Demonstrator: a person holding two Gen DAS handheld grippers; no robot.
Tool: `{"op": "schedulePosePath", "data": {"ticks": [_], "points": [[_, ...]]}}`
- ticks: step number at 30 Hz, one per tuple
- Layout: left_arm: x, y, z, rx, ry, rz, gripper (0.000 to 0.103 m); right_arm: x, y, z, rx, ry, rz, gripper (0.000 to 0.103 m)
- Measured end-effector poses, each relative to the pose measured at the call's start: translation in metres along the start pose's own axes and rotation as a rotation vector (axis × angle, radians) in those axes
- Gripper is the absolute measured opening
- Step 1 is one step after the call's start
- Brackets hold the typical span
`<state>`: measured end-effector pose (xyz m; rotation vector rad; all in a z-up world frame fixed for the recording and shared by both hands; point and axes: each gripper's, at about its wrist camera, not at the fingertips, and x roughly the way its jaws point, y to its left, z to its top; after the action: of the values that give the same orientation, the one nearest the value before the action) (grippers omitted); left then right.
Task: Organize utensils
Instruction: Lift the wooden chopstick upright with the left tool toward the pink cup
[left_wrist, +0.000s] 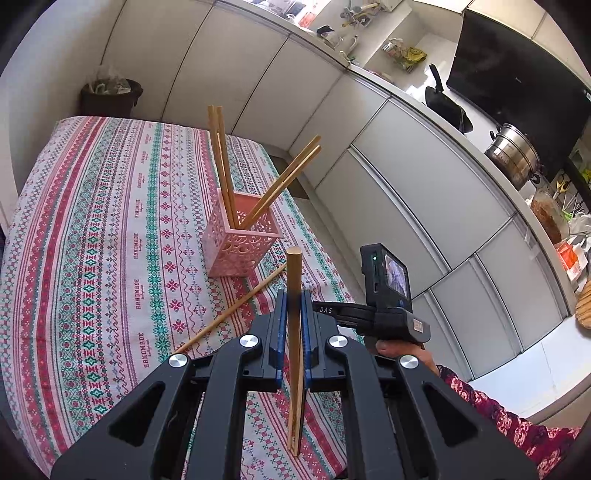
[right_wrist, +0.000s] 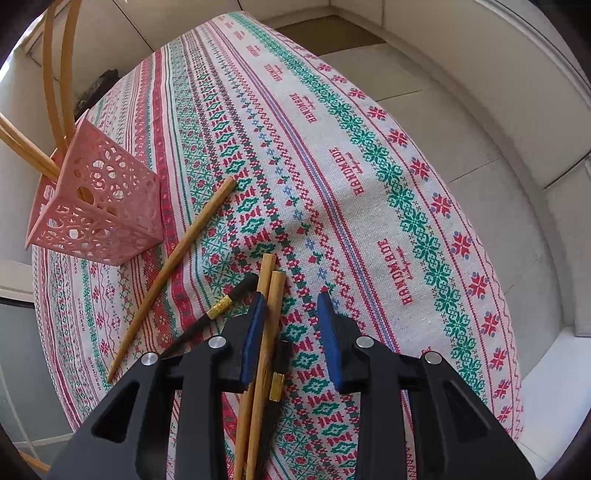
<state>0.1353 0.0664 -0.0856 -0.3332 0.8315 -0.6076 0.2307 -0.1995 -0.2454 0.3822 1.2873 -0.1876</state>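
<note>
Left gripper (left_wrist: 293, 306): angled downward, clamped on upright wooden chopstick (left_wrist: 294, 280), pink holder (left_wrist: 242, 240) at 11 o'clock. Right gripper (right_wrist: 291, 314): pointing steeply down, jaws apart over paired chopsticks (right_wrist: 271, 295).

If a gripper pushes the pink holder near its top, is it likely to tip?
Probably yes. The pink holder is tall, narrow perforated plastic, so likely light. Long wooden chopsticks lean far above its rim, likely adding leverage. The tablecloth may stop it sliding.

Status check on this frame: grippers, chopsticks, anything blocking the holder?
Left gripper shut on a wooden chopstick. Right gripper open over a wooden pair on the tablecloth. Pink holder upright, four sticks in, path clear.
</note>
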Motion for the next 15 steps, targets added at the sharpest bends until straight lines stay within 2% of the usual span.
{"op": "schedulePosePath", "data": {"ticks": [2, 3, 5, 6, 7, 9, 10, 15], "points": [[-0.002, -0.001, 0.000, 0.003, -0.006, 0.004, 0.007, 0.000, 0.009, -0.001, -0.035, -0.012, -0.015, 0.024], [-0.003, -0.003, 0.001, 0.008, -0.007, 0.004, 0.007, 0.005, 0.015, -0.002, -0.051, 0.012, -0.005, 0.021], [-0.007, -0.007, 0.002, 0.028, -0.017, 0.013, 0.007, 0.004, 0.026, -0.007, -0.089, -0.009, -0.070, 0.018], [-0.010, -0.010, 0.003, 0.040, -0.025, 0.016, 0.007, 0.004, 0.029, -0.009, -0.098, -0.018, -0.076, 0.018], [-0.013, -0.012, 0.003, 0.048, -0.032, 0.016, 0.007, 0.003, 0.028, -0.010, -0.091, -0.022, -0.054, 0.016], [-0.020, -0.014, 0.003, 0.063, -0.043, 0.008, 0.007, 0.001, 0.017, -0.011, -0.059, -0.018, 0.059, 0.014], [-0.023, -0.015, 0.003, 0.071, -0.047, 0.008, 0.007, -0.002, 0.011, -0.012, -0.057, -0.022, 0.089, 0.008], [-0.032, -0.017, 0.004, 0.077, -0.079, 0.020, 0.007, -0.041, -0.003, -0.028, -0.092, -0.161, 0.151, 0.008]]}}
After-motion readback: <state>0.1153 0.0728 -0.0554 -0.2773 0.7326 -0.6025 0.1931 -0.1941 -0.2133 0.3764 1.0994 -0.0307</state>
